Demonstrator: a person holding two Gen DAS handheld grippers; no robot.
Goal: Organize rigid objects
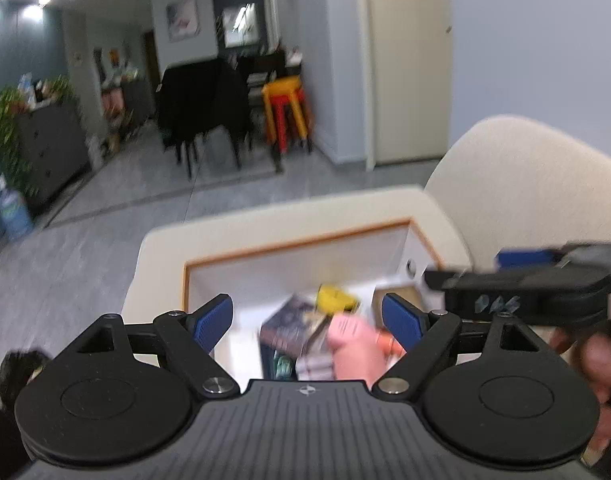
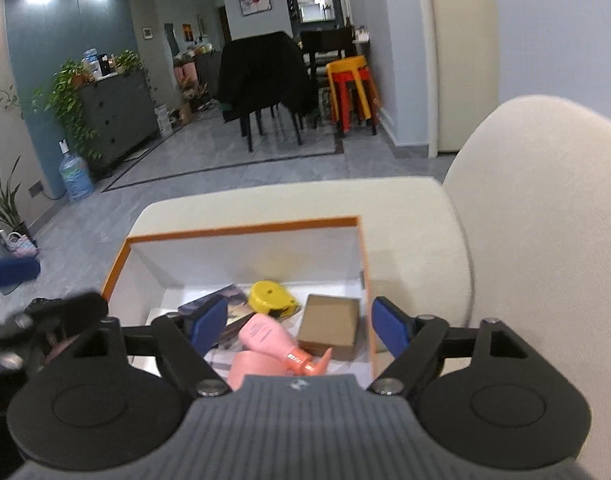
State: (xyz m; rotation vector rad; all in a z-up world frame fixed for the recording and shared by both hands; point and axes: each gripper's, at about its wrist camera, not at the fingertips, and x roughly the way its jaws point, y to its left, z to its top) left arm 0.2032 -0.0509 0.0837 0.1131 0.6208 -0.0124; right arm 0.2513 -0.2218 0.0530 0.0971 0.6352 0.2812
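Inside the orange-rimmed white box (image 2: 241,232), which rests on a cream sofa seat (image 2: 405,216), lie the collected things: a pink pump bottle (image 2: 271,338) on its side, a yellow tape measure (image 2: 271,298) behind it, a brown cardboard box (image 2: 331,322) just beside the bottle on the right, and a dark book (image 2: 229,306) on the left. Both tools hang above the near side of the box. The right gripper (image 2: 301,326) has its blue pads spread wide and holds nothing. The left gripper (image 1: 307,320) is spread as well and empty, though its view is blurred. Behind the sofa are stacked red and yellow stools (image 2: 351,88).
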